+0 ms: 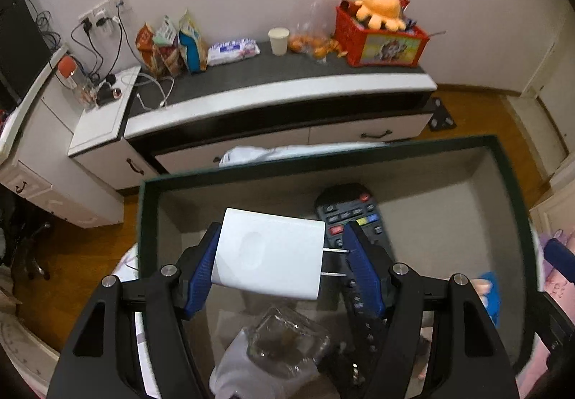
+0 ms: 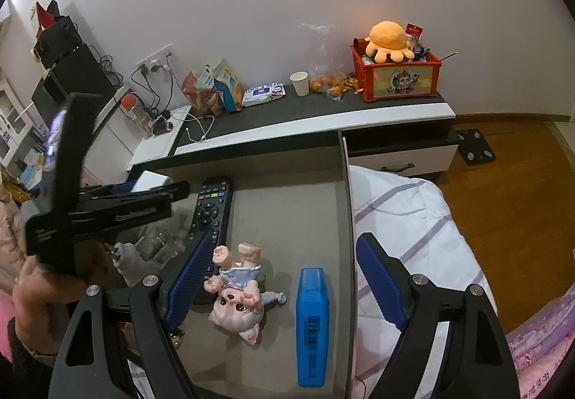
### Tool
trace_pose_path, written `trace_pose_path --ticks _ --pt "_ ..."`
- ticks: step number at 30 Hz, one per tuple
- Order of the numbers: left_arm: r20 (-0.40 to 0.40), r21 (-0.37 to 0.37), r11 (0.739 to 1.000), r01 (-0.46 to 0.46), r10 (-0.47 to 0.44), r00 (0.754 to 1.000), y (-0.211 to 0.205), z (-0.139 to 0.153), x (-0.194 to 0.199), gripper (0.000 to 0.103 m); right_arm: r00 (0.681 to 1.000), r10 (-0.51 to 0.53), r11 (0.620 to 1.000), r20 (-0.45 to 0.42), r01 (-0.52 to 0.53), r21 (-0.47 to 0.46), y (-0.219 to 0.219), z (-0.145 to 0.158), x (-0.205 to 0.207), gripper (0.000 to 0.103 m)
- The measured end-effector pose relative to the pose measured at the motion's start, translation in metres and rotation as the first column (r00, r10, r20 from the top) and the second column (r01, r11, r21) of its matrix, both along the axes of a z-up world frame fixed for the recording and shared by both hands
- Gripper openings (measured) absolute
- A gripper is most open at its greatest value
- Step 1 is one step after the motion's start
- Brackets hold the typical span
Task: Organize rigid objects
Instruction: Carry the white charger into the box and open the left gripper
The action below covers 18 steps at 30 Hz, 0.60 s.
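Note:
My left gripper [image 1: 276, 257] is shut on a white plug adapter [image 1: 267, 257], its two prongs pointing right, held above a grey box [image 1: 503, 190] with a dark rim. A black remote [image 1: 350, 215] lies in the box beneath it, with a clear glass piece [image 1: 287, 341] nearer me. My right gripper [image 2: 284, 280] is open and empty over the same box [image 2: 309, 190]. Between its fingers lie a pink pig doll [image 2: 237, 302] and a blue rectangular case [image 2: 312, 327]. The remote [image 2: 212, 206] and the left gripper [image 2: 143, 197] show at its left.
The box rests on a bed with a white striped quilt [image 2: 413, 219]. Behind stands a low cabinet [image 2: 323, 118] with snack bags [image 2: 212, 90], a wipes pack, a paper cup [image 2: 300, 82], oranges and a red crate with an orange plush [image 2: 391, 41]. Wooden floor lies at right.

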<state>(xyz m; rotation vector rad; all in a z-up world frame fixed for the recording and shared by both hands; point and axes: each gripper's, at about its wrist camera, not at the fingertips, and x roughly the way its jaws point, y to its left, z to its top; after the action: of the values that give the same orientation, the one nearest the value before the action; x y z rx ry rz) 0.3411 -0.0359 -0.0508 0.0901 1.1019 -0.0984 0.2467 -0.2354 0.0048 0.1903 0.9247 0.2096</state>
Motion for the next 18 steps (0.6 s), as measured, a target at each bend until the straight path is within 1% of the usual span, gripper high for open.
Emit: trace_pose_path --ticks 2,7,8,9,11,14,18 --pt "-0.031 0.002 1.0 -0.014 0.014 0.999 0.0 -0.01 0.004 0.069 1.0 0.006 1.0 -0.009 -0.006 0.008 0.001 -0.006 0.001 0.083" --pt "-0.026 0.023 0.999 -0.025 0.026 0.999 -0.001 -0.011 0.004 0.071 1.0 0.007 1.0 -0.011 -0.007 0.007 0.003 -0.005 0.005 0.083" --pt "-0.025 0.032 0.999 -0.03 0.031 0.999 -0.001 -0.011 0.004 0.075 1.0 0.005 1.0 -0.01 -0.005 0.001 0.003 -0.004 0.005 0.083" --pt "-0.023 0.038 0.999 -0.035 0.036 0.999 -0.001 -0.01 0.005 0.081 1.0 0.005 1.0 -0.008 -0.005 -0.001 0.003 -0.005 0.005 0.083" --pt "-0.018 0.043 0.998 -0.04 0.04 0.999 0.0 -0.009 0.004 0.084 1.0 0.004 1.0 -0.007 -0.004 -0.001 0.002 -0.004 0.005 0.083" --pt "-0.003 0.043 0.999 -0.028 0.029 1.0 0.0 -0.004 0.0 0.085 1.0 0.002 1.0 -0.005 -0.002 -0.009 0.004 -0.003 0.003 0.083" --pt "0.036 0.044 0.999 -0.027 0.025 0.999 0.002 0.014 -0.014 0.088 1.0 0.0 1.0 0.009 0.0 -0.018 0.008 0.006 -0.005 0.083"
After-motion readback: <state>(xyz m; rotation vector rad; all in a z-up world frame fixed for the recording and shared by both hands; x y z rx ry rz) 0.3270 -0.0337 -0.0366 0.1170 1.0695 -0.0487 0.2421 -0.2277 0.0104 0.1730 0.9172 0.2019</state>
